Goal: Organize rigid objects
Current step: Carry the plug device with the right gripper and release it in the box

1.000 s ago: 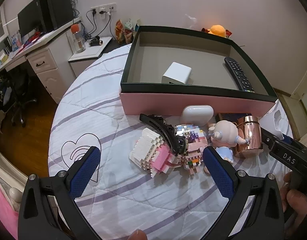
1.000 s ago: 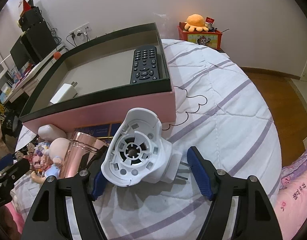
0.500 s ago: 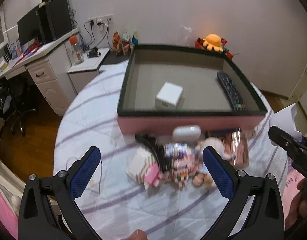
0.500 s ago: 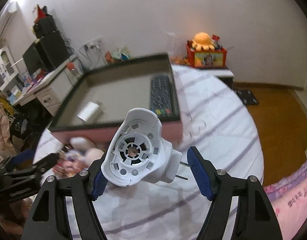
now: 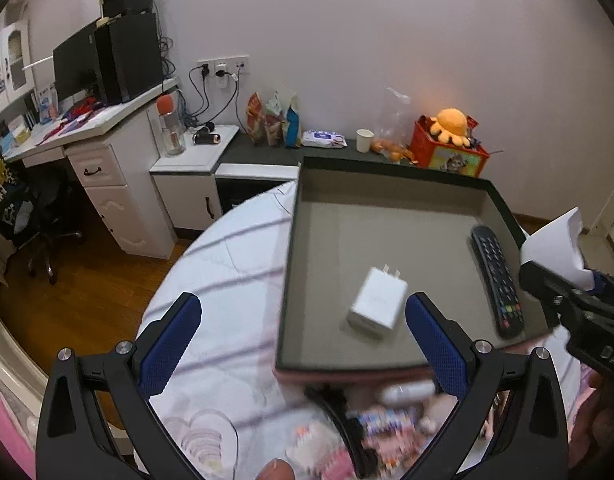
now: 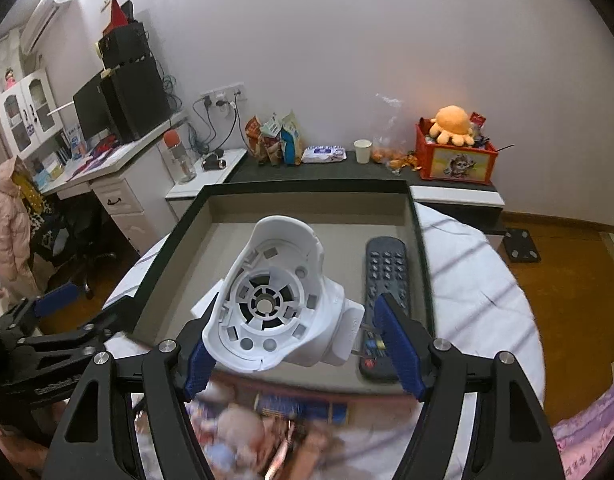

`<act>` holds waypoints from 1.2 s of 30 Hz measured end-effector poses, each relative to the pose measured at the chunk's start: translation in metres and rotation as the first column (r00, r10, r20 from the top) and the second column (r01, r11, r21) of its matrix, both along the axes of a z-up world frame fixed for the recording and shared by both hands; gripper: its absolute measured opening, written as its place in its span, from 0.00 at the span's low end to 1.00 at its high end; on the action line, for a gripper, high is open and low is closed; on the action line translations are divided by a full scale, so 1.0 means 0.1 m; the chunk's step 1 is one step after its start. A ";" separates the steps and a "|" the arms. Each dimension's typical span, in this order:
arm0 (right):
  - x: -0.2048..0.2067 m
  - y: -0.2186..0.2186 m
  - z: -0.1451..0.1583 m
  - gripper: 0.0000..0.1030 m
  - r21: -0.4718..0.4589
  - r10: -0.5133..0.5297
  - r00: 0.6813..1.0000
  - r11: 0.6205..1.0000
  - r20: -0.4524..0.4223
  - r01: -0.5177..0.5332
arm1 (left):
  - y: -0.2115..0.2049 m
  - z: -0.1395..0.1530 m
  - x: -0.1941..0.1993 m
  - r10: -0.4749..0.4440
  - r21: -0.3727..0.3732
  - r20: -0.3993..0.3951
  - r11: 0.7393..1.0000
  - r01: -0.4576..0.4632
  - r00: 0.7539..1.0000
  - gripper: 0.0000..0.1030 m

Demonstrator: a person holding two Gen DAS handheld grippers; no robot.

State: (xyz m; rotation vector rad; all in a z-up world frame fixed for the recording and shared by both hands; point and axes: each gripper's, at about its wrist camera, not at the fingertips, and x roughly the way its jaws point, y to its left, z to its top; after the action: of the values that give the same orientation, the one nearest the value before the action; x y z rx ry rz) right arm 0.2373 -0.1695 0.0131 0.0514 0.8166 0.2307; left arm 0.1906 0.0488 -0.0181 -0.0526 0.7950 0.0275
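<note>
My right gripper (image 6: 295, 344) is shut on a white plastic plug-in device (image 6: 275, 300) and holds it in the air above the near part of the open pink box (image 6: 307, 188). Inside the box lie a black remote (image 6: 383, 276) and a white charger (image 5: 377, 298). My left gripper (image 5: 303, 344) is open and empty, raised above the box's near left corner (image 5: 283, 364). The white device and the right gripper show at the right edge of the left wrist view (image 5: 559, 252). Blurred toys (image 5: 371, 432) lie on the bed in front of the box.
The box stands on a round bed with a white, purple-striped cover (image 5: 227, 280). Behind it are a white desk with a monitor (image 5: 107, 64), a low dark shelf with snacks (image 5: 275, 120) and a red crate with an orange plush (image 6: 455, 148). Wooden floor lies around.
Both grippers have risen and moved forward over the box. The white device has been lifted off the bed and now hangs above the box interior. The toys have dropped to the bottom of both views.
</note>
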 end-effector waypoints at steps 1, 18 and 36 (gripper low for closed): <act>0.06 0.02 -0.03 0.72 -0.003 0.001 1.000 1.000 -0.007 -0.001 | 0.02 -0.01 0.05 0.005 -0.002 0.000 1.000 -0.005 1.000 1.00; 0.68 0.16 -0.61 0.72 -0.079 -0.006 0.985 0.997 -0.171 -0.008 | 0.10 -0.31 0.41 0.017 -0.018 -0.062 1.000 -0.018 0.998 1.00; 0.27 0.10 -0.17 0.92 -0.057 -0.026 0.998 0.998 -0.053 0.023 | 0.08 -0.02 -0.08 0.012 -0.013 0.006 1.000 -0.012 1.000 1.00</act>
State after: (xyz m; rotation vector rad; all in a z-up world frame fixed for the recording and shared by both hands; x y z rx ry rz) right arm 0.2647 -0.1598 -0.0043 0.0146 0.8751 0.1839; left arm 0.1827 0.0569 -0.0197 -0.0692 0.7887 0.0333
